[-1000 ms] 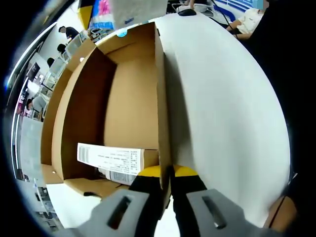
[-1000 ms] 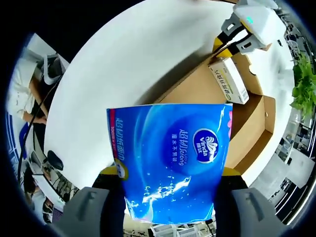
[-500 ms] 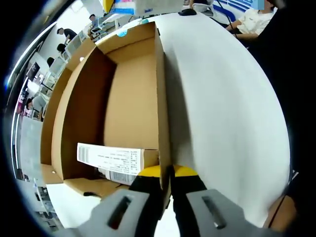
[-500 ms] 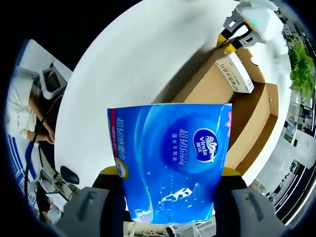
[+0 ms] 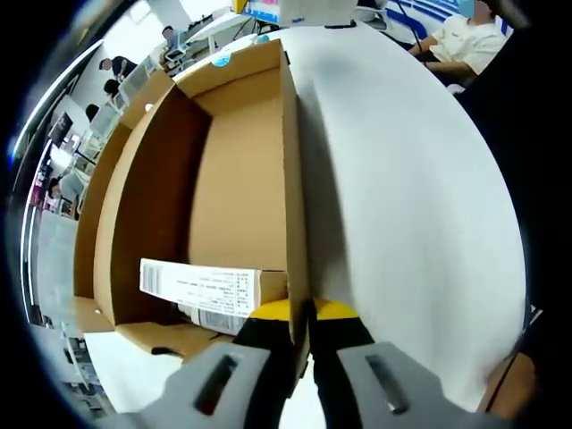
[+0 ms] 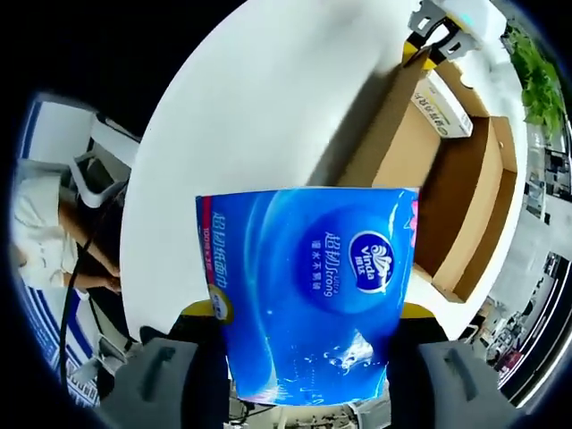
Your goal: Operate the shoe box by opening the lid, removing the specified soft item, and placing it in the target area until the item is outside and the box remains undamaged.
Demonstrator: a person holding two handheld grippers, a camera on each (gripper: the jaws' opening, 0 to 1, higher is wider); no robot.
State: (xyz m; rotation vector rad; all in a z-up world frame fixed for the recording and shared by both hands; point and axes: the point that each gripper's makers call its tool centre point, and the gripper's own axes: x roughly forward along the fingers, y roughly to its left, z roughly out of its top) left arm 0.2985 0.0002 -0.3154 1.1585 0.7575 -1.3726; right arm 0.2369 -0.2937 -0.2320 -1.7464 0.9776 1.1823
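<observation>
In the left gripper view, the left hand-held gripper is clamped on the near end of the box's side wall, one yellow-tipped jaw on either side of the thin cardboard edge. The box is open and lies on the white tabletop, its brown inside bare. A white label printed with small text and a barcode is stuck across the box's near end, just left of the jaws. Beyond the far edge of the tabletop a person in a white top is seated.

In the right gripper view, the right hand-held gripper is closed on the tissue pack, a blue soft pack with a round Vinda logo and white lettering, which stands upright between the two jaws and hides most of them. The pack is out of the box and held above the tabletop, well apart from the box, which lies towards the upper right with its lid folded out flat. At the box's far end the left hand-held gripper grips the wall. Green leaves show at the upper right edge
</observation>
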